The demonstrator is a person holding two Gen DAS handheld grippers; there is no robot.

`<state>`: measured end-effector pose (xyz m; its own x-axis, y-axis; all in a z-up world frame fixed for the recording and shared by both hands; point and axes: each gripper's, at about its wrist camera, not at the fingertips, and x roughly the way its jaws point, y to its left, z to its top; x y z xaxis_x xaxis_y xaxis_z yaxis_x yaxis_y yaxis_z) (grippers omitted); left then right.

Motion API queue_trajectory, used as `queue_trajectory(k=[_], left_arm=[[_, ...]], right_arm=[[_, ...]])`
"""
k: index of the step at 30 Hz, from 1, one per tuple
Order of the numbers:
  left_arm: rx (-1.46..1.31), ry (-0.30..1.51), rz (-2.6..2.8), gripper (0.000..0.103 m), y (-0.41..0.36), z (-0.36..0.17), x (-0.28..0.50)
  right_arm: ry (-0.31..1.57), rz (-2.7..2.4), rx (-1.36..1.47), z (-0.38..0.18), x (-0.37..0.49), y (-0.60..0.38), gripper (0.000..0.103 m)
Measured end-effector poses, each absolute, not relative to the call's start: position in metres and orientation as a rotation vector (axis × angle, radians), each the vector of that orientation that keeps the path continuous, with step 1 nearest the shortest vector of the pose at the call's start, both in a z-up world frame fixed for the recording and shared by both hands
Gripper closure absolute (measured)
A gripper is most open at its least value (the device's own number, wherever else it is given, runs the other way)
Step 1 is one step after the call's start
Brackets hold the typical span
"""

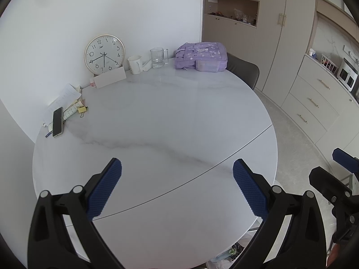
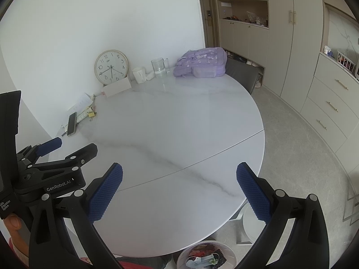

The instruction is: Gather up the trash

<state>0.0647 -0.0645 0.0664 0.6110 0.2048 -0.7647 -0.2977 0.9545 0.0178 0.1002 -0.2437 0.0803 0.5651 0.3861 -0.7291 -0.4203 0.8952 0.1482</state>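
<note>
The trash (image 2: 203,256), a heap of crumpled scraps with a pale blue face mask lying roughly left to right on top, sits in a round white bin (image 2: 232,255) on the floor just below the near edge of the table (image 2: 179,134); no single pointing direction can be told. My left gripper (image 1: 177,180) and my right gripper (image 2: 179,182) both hover over the near table with fingers spread wide, gripping nothing. "GenRobot.AI" is legible on the left unit as seen from the right wrist. The round white marble-veined top carries, at its far left, a phone (image 1: 57,121) on papers, a wall clock (image 1: 104,54) with numerals 1–12, a white mug (image 1: 135,64), a glass mug (image 1: 158,57) and a purple backpack (image 1: 200,56). Beige cabinets (image 2: 291,44) line the right wall.
</note>
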Motion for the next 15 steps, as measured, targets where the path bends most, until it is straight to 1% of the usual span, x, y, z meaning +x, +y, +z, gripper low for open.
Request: queue_trajectory(k=[15], left_arm=[[-0.104, 0.845, 0.281, 0.008, -0.0655, 0.0674, 0.0627]], right_arm=[[0.855, 0.475, -0.044, 0.0769, 0.1003, -0.2434, 0.002]])
